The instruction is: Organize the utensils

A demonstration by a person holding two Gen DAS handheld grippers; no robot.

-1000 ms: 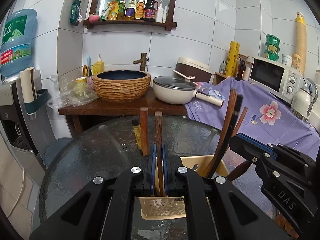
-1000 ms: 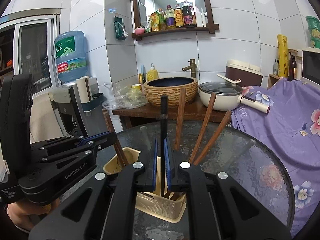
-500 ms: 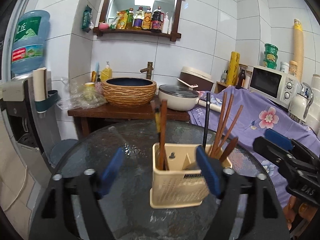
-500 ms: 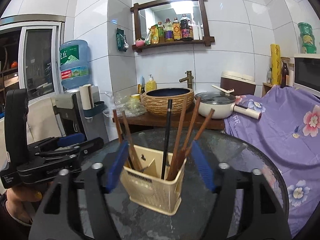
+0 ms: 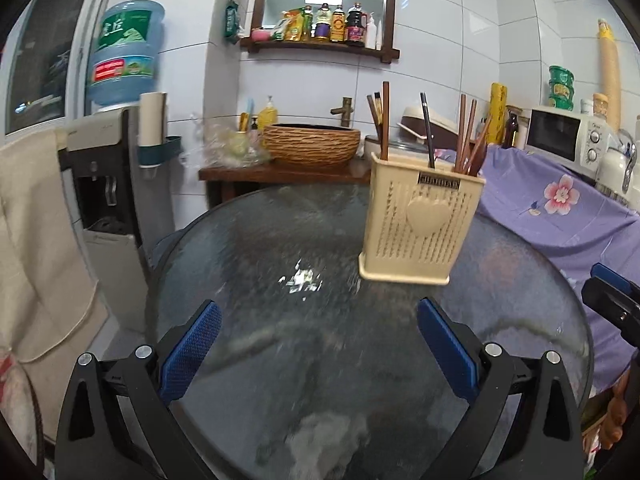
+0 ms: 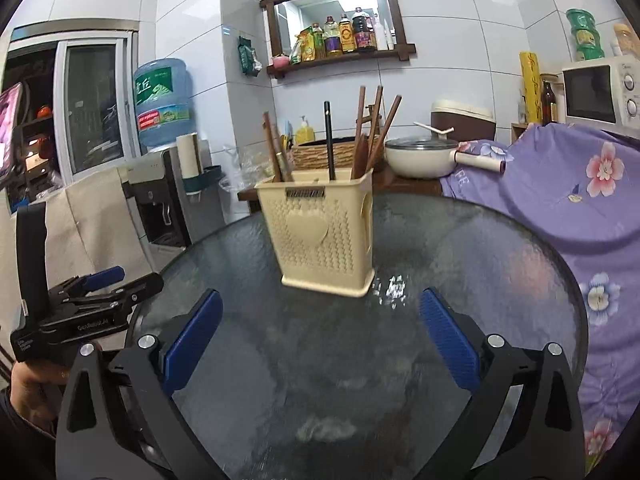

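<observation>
On the round glass bench (image 5: 248, 248) we see the cream utensil holder (image 5: 420, 232) standing upright, well apart from both tongs. Brown chopsticks (image 5: 385, 120) lean in its left compartment; a black chopstick (image 5: 427, 128) and more brown ones (image 5: 466, 132) fill the others. Our left tongs (image 5: 318, 350) and right tongs (image 6: 320, 340) are both opening, jaws spread wide, nothing between them. We judge the holder light and top-heavy: a sweep of either tongs against the tall, leaning sticks could tip it or slide it across the smooth glass. The sticks also lean loosely, so a nudge may scatter them onto the bench.
</observation>
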